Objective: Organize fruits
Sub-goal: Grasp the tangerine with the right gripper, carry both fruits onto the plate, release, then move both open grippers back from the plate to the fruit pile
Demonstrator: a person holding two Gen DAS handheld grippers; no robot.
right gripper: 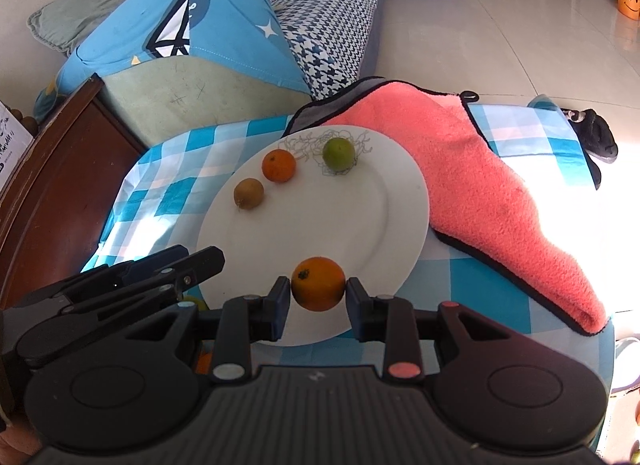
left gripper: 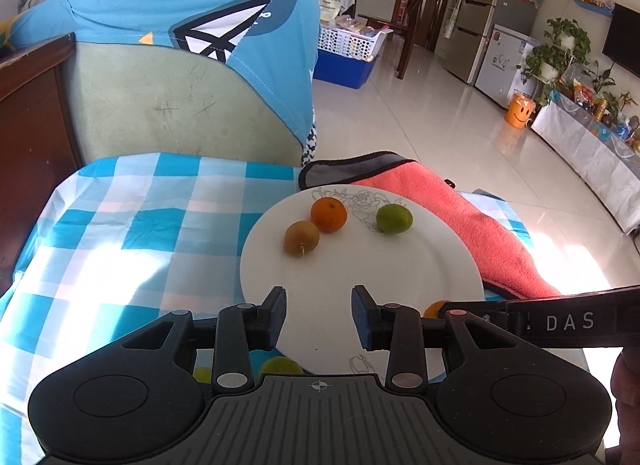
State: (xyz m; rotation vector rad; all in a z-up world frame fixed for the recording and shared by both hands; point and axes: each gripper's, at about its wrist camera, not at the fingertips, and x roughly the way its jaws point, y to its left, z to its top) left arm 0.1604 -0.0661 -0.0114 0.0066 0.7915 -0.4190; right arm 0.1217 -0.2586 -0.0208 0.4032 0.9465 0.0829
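Observation:
A white plate (right gripper: 360, 225) lies on the blue checked tablecloth (right gripper: 480, 285). At its far side sit a brown kiwi (right gripper: 248, 193), a small orange (right gripper: 279, 165) and a green lime (right gripper: 339, 154); the left wrist view shows the same kiwi (left gripper: 301, 238), small orange (left gripper: 329, 214) and lime (left gripper: 394, 218). Over the plate's near rim, my right gripper (right gripper: 318, 297) is shut on a larger orange (right gripper: 318, 284), pads against both its sides. My left gripper (left gripper: 320, 305) stands open over the plate's near part with nothing between its fingers. It appears at the left in the right wrist view (right gripper: 200, 261).
A pink towel (right gripper: 480, 185) lies right of the plate, partly under its rim. A yellow-green fruit (left gripper: 280, 367) rests on the cloth under my left gripper. Behind the table are a sofa with a blue cover (left gripper: 180, 25) and a dark wooden cabinet (left gripper: 32, 125). A black slipper (right gripper: 596, 137) lies on the floor.

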